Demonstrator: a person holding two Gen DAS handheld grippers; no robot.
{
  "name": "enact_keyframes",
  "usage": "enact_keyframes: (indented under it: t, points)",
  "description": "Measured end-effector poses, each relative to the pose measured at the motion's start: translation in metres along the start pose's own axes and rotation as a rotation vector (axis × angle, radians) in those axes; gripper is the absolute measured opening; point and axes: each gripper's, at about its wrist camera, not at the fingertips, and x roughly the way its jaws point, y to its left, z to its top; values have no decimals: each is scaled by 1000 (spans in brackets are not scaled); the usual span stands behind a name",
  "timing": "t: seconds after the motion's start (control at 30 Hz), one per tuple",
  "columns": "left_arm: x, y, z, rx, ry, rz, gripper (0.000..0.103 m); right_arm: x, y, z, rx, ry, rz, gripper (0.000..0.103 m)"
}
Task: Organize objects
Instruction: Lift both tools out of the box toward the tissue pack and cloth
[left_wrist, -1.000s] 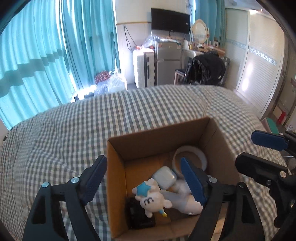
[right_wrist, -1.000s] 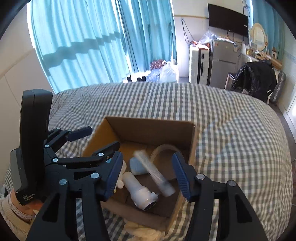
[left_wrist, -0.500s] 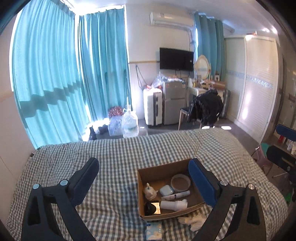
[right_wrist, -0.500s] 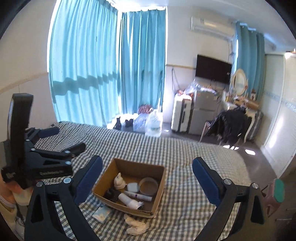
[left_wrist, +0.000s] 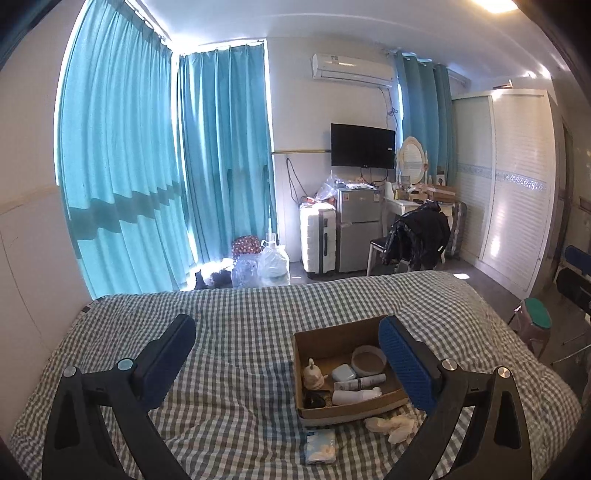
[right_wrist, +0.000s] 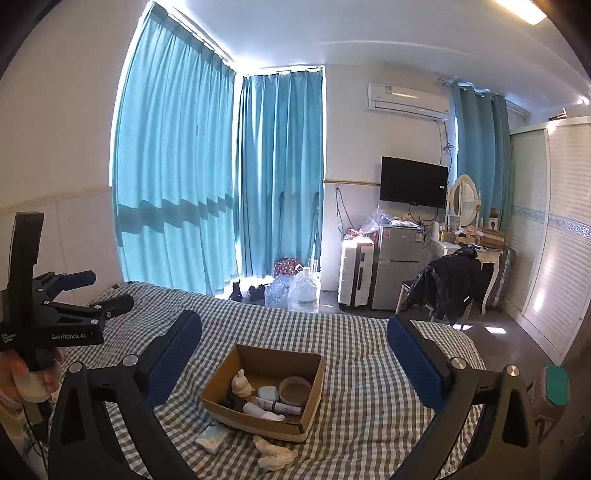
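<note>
Hanging high over a checked bed (left_wrist: 240, 332), well apart from everything on it. Left tool (left_wrist: 288, 354) spread wide with nothing between its blue pads (left_wrist: 402, 365), filling the lower part of the left wrist view. Right tool (right_wrist: 295, 354) likewise gaping and empty, spanning the bottom of the right wrist view. Left tool (right_wrist: 74, 295) also seen from the side at the left edge of the right wrist view, gripped by a hand (right_wrist: 33, 380).

Lying on the bed at lower centre of the left wrist view: a pale blue packet (left_wrist: 320, 445) just beside the near wall of a cardboard box (left_wrist: 332, 332), and a crumpled whitish cloth (left_wrist: 393, 424) near the box's near right corner. Same packet (right_wrist: 213, 437) and cloth (right_wrist: 275, 452) below the box (right_wrist: 280, 356) in the right wrist view.

Resting inside the box: a small cream figurine (left_wrist: 313, 374) at left, a dark object (left_wrist: 314, 399) in the near left corner, a light blue case (left_wrist: 343, 372) mid-box, a round bowl (left_wrist: 368, 360) toward the far right, a white tube (left_wrist: 360, 382) and a white bottle (left_wrist: 354, 396) lying flat along the near side.

Standing beyond the bed, across the middle of the frame: teal curtains (left_wrist: 147, 177), water jugs (left_wrist: 273, 264), a white suitcase (left_wrist: 317, 240), a small fridge (left_wrist: 357, 227), a chair draped with a black jacket (left_wrist: 417, 236), a wall television (left_wrist: 362, 146).
</note>
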Motion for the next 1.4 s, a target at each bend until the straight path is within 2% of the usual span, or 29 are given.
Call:
enact_keyframes:
  t: [0.1,0.2,0.3,0.5,0.6,0.73,0.87,0.97,1.07,1.17,1.4]
  points:
    - [-2,-2,-24,22,-9,37,102,3,2,-26,-11,13,-12,101]
    - [4,-2,-56,-20,23,11,102,17,2,-57,4,53,2,101]
    - [16,-4,-87,-64,74,-18,102,36,6,-92,26,104,9,101]
    - [67,-13,-144,-83,227,-36,102,85,16,-151,67,283,55,101]
    - [98,-20,-150,-45,296,-45,102,109,17,-161,83,328,71,101]
    - [132,-31,-153,18,311,-16,102,143,19,-159,71,342,51,101]
    - [158,-33,-185,18,358,-29,102,173,14,-175,120,374,36,101]
    - [171,-32,-217,11,414,-85,102,179,14,-208,126,388,15,101]
    - [183,-31,-235,-2,492,-84,102,195,18,-245,105,497,23,101]
    - [188,-32,-239,-5,509,-91,102,202,21,-250,88,518,10,101]
    - [211,-43,-260,37,618,-79,102,215,17,-261,102,591,-1,100]
